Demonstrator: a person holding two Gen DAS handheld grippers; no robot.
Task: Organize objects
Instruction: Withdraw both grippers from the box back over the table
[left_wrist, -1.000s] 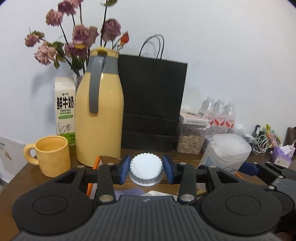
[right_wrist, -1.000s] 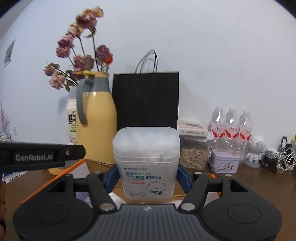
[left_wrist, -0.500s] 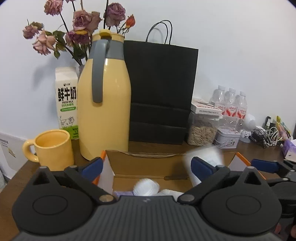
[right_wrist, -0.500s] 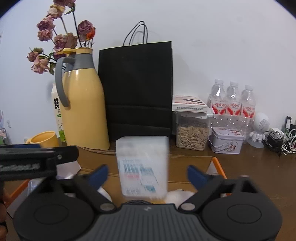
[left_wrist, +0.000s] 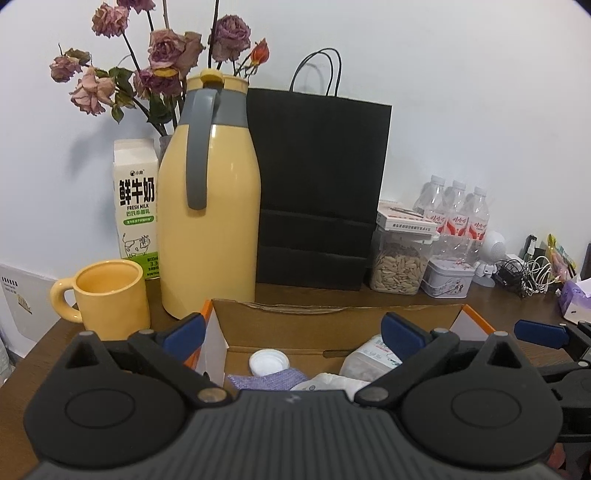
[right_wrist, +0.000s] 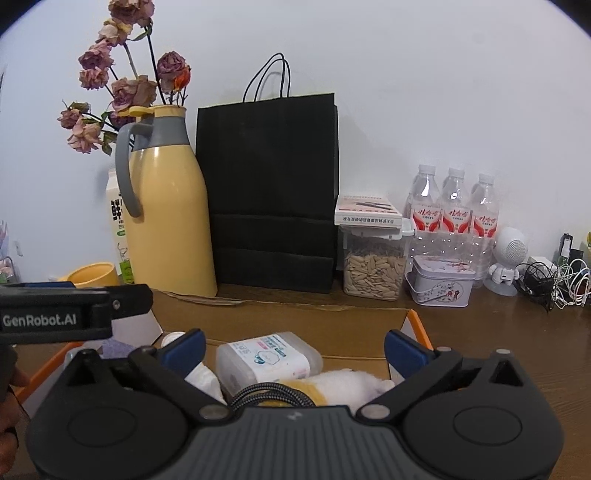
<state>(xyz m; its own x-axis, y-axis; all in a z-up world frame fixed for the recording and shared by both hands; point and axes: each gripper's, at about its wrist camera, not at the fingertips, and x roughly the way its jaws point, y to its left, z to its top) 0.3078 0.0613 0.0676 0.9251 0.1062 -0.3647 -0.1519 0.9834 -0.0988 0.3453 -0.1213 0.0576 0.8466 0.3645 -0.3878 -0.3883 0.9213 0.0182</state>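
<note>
An open cardboard box (left_wrist: 332, 321) with orange edges sits on the table in front of me; it also shows in the right wrist view (right_wrist: 295, 325). Inside lie a white-capped bottle (left_wrist: 268, 362), a clear cotton-swab tub (right_wrist: 264, 356) on its side, also seen in the left wrist view (left_wrist: 369, 360), a purple cloth (left_wrist: 266, 380), a white plush item (right_wrist: 343, 384) and a braided cable (right_wrist: 269, 393). My left gripper (left_wrist: 293, 330) is open and empty above the box. My right gripper (right_wrist: 293, 347) is open and empty above the tub.
Behind the box stand a yellow thermos jug (left_wrist: 208, 199), a yellow mug (left_wrist: 109, 293), a milk carton (left_wrist: 136, 206), a black paper bag (left_wrist: 317, 192), a seed jar (left_wrist: 400, 264), a tin (right_wrist: 439, 282), water bottles (right_wrist: 454, 221) and tangled cables (right_wrist: 557, 280).
Both grippers opened. The white-capped bottle dropped from the left gripper and the cotton-swab tub from the right; both now lie in the box.
</note>
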